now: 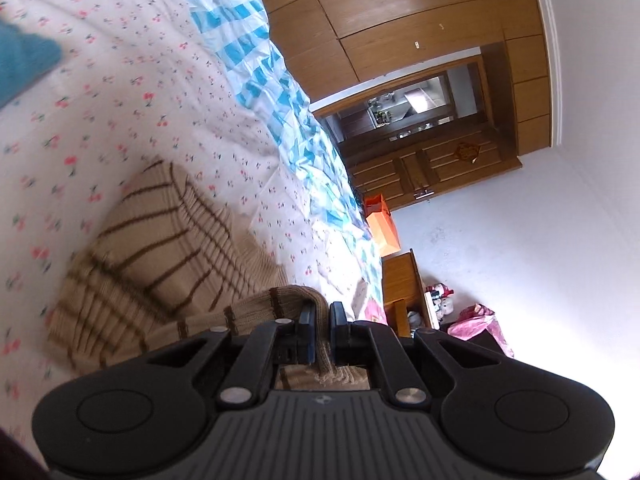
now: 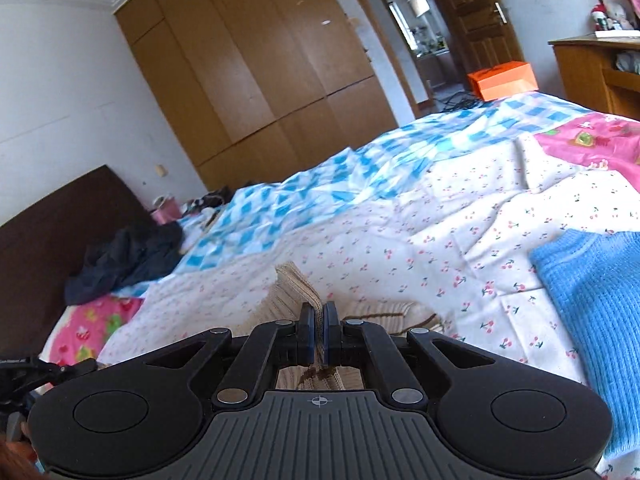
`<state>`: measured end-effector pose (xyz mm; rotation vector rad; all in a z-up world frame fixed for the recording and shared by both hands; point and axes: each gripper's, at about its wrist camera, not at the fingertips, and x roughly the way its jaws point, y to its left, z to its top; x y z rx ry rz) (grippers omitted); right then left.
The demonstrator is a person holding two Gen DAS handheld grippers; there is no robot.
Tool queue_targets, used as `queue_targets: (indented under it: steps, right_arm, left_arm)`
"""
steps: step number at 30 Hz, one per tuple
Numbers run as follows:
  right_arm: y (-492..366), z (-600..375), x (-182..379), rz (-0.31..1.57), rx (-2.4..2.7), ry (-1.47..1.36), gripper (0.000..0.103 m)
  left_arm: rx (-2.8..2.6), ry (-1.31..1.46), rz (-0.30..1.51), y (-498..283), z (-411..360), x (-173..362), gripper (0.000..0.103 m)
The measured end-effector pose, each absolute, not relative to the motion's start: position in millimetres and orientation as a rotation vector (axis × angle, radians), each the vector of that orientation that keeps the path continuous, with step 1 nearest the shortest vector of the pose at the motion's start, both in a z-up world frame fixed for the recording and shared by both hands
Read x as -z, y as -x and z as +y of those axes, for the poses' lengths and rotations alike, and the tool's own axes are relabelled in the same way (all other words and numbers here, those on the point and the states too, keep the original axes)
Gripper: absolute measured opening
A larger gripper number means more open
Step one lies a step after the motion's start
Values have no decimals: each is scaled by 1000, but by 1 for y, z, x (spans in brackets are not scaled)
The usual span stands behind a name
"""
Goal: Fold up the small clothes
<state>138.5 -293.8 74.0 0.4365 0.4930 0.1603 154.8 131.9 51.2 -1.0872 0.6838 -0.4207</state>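
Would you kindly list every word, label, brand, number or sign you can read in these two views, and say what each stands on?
No readable words or numbers in either view.
Left gripper body: a small embossed mark, too small to read.
Right gripper body: a crosshair symbol, no lettering.
Wooden door: a dark ornament, too blurred to read.
Pink sheet: cartoon prints, any lettering unreadable.
Orange box: no visible text.

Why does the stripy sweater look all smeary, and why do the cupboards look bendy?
Left wrist view: the striped sweater and cherry-print sheet are smeared by motion blur, while the left gripper stays sharp. Right wrist view: the fisheye lens curves the wardrobe; daylight washes out the sheet's far edge.
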Motion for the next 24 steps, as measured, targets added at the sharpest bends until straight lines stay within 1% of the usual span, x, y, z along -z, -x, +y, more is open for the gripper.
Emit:
queue_targets:
  steps: [6, 9, 12, 15, 16, 18, 19, 20, 22, 24]
  right_arm:
    - [-184, -311, -36, 511, -41, -498, 3]
    - [-202, -316, -5, 567, 3, -516, 3]
    - [-208, -317, 22, 616, 31, -526, 3]
    - [-202, -316, 45, 642, 32, -539, 4]
    - [-200, -317, 53, 657, 29, -549, 4]
    - [-200, -319, 62, 677, 14, -565, 4]
    - [-199, -320, 63, 673, 4, -568, 4]
    - [-199, -322, 62, 671, -4, -573, 4]
    - [-198, -327, 63, 669, -14, -606, 5]
    - [-197, -332, 66, 673, -21, -641, 5]
  left_arm:
    - [365, 1041, 703, -226, 125, -30, 12]
    - [305, 1060, 741, -251, 126, -5, 12]
    - [268, 1080, 772, -253, 128, 14, 12]
    - [267, 1000, 799, -244, 123, 13, 13]
    - [256, 946, 814, -244, 121, 10, 15]
    - [227, 827, 838, -246, 114, 2, 23]
    - [221, 768, 847, -249, 110, -1, 31]
    - [215, 714, 855, -252, 106, -3, 36]
    - [211, 607, 883, -260, 96, -6, 40]
    - [197, 513, 909, -270, 88, -5, 40]
